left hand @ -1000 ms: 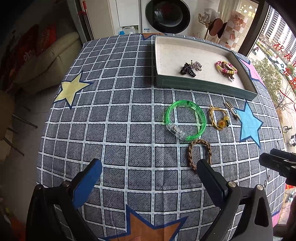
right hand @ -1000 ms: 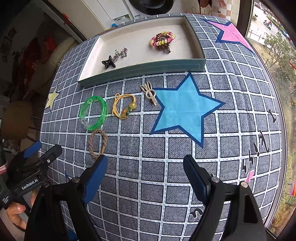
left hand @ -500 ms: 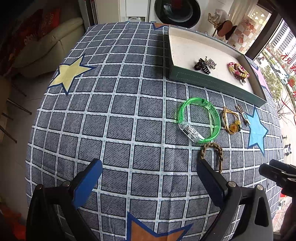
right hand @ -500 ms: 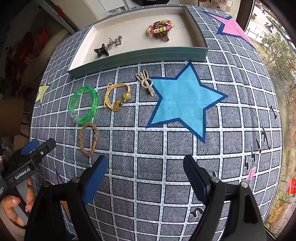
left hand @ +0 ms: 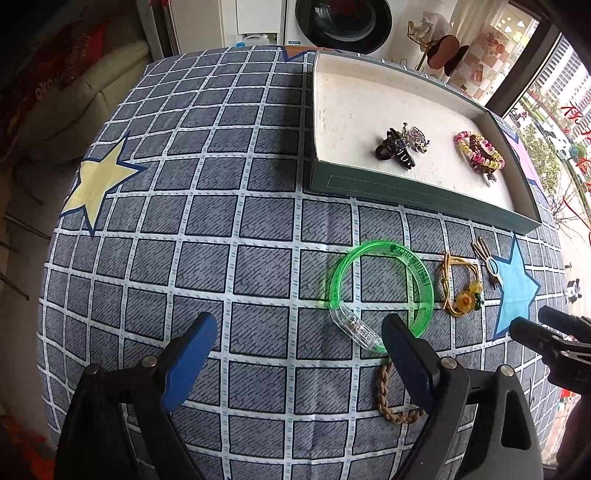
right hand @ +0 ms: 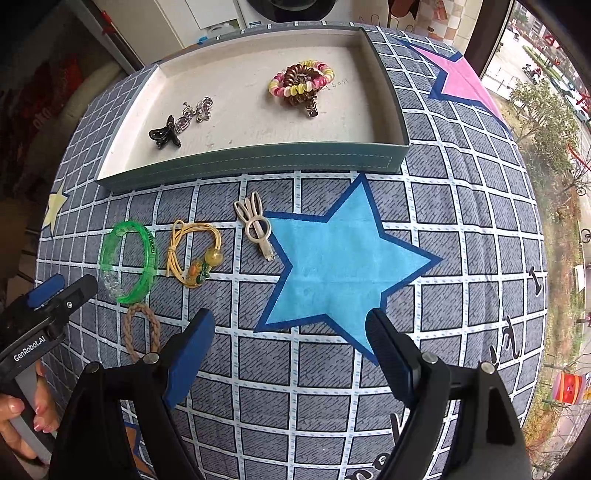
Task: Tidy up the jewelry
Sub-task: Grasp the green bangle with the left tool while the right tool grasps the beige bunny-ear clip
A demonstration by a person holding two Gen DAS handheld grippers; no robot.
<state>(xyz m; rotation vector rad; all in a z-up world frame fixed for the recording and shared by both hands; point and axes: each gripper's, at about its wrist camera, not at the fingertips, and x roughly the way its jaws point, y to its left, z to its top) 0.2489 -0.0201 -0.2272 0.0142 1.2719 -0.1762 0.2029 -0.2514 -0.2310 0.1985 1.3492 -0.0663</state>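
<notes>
A green plastic bangle (left hand: 382, 291) (right hand: 127, 258) lies on the checked tablecloth, with a yellow cord tie (left hand: 460, 288) (right hand: 192, 254), a beige bunny hair clip (left hand: 487, 264) (right hand: 255, 225) and a brown braided band (left hand: 391, 398) (right hand: 142, 332) beside it. My left gripper (left hand: 299, 339) is open and empty just in front of the bangle; its right finger overlaps the bangle's clear clasp. My right gripper (right hand: 291, 343) is open and empty over the blue star. The green tray (left hand: 406, 192) (right hand: 258, 158) holds a black claw clip (right hand: 164, 134) and spiral hair ties (right hand: 301, 83).
The round table drops off on all sides. A sofa (left hand: 92, 96) stands to the left, a washing machine (left hand: 343, 18) behind the tray, and a window (right hand: 546, 74) to the right. A hand (right hand: 22, 417) holds the left gripper's handle.
My left gripper has moved forward and right, closing in on the green bangle. My right gripper has shifted slightly forward. Both stay open.
</notes>
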